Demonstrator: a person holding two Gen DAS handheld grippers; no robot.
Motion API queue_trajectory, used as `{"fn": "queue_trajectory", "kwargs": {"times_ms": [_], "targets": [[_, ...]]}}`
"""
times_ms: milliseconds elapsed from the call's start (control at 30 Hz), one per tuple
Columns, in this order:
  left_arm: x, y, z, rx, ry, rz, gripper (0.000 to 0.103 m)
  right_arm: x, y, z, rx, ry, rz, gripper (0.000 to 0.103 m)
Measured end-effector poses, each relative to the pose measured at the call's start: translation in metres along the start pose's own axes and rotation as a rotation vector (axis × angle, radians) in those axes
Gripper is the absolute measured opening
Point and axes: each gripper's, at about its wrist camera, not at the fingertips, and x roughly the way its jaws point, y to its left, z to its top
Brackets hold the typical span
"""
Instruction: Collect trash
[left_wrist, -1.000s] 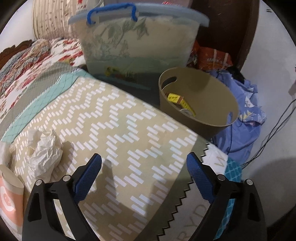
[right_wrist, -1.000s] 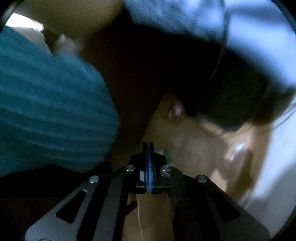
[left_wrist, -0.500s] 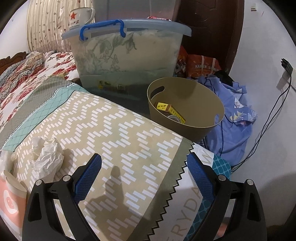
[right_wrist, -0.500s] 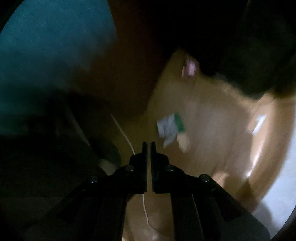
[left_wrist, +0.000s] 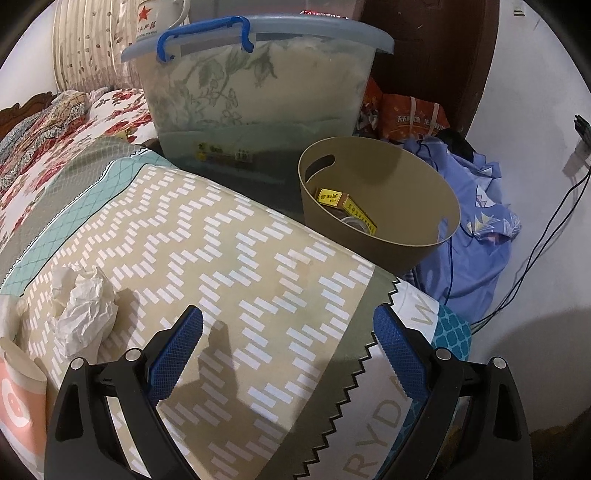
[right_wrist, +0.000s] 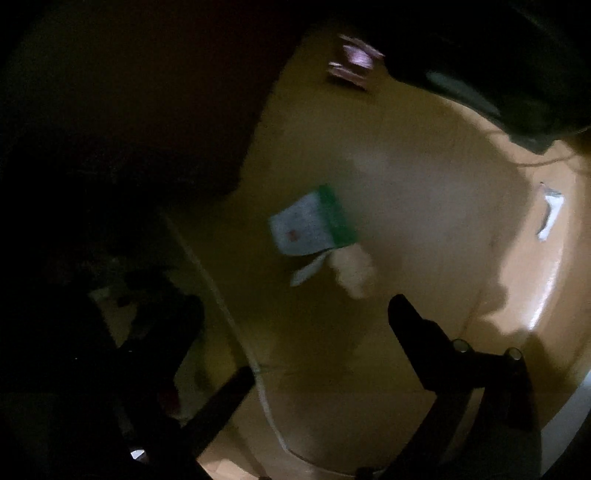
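The big bed with the tan cover with white dashes (left_wrist: 229, 236) fills most of the left wrist view. Behind it, past the far edge of the bed, stands a large see-through plastic box with a blue handle (left_wrist: 255, 85). Just right of that box sits the round tan plastic bin (left_wrist: 439, 206), off the bed's far right corner. Inside it lie a yellow cardboard box (left_wrist: 343, 203) and a roll I cannot name.

The left tongs (left_wrist: 288, 354) hang over the near edge of the bed, spread wide with nothing between them.

The crumpled white paper ball (left_wrist: 86, 306) lies on the bed near its left edge. It is to the left of the left tongs and a little ahead of them, near the left finger (left_wrist: 177, 354) but not touching it. It is a lump, so it has no long side to line up with. The bin lies the other way, far to the right.

The right wrist view is dark and blurry. The right tongs (right_wrist: 321, 339) are spread apart and hold nothing. They point down at a shiny tan floor where a small white and green paper packet (right_wrist: 314, 221) lies, ahead of the tongs and about in line with the gap between the fingers.

I think the left tongs are nearer the paper ball and must swing left to reach it, while the right tongs are nearer the packet.
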Motion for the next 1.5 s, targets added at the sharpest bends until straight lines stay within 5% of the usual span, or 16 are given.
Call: {"fn": "queue_trajectory", "kwargs": {"times_ms": [33, 100, 133, 467, 1000, 1033, 1100, 1200, 1500], "targets": [[0.0, 0.0, 0.0, 0.001, 0.002, 0.002, 0.089, 0.008, -0.01, 0.008, 0.027, 0.009, 0.002, 0.09], [0.002, -0.001, 0.0, 0.004, 0.008, 0.002, 0.089, 0.031, -0.037, 0.022, 0.091, 0.029, 0.024, 0.062], [0.003, -0.001, 0.0, 0.007, 0.016, 0.004, 0.089, 0.04, -0.046, 0.028, 0.113, 0.045, 0.034, 0.058], [0.021, -0.006, 0.002, 0.024, 0.09, 0.041, 0.092, 0.084, -0.045, 0.059, -0.042, 0.148, 0.034, 0.058], [0.026, -0.01, 0.005, 0.024, 0.104, 0.071, 0.095, 0.131, -0.011, 0.067, -0.122, 0.193, -0.146, 0.062], [0.026, -0.009, 0.005, 0.025, 0.104, 0.071, 0.095, 0.132, -0.006, 0.065, -0.141, 0.193, -0.179, 0.06], [0.026, -0.009, 0.005, 0.025, 0.103, 0.071, 0.095, 0.135, 0.004, 0.06, -0.195, 0.189, -0.286, 0.039], [0.026, -0.009, 0.005, 0.024, 0.103, 0.07, 0.095, 0.137, 0.013, 0.056, -0.216, 0.206, -0.291, 0.012], [0.023, -0.005, 0.005, 0.001, 0.09, 0.049, 0.094, 0.083, 0.012, 0.047, -0.135, 0.096, -0.212, 0.008]]}}
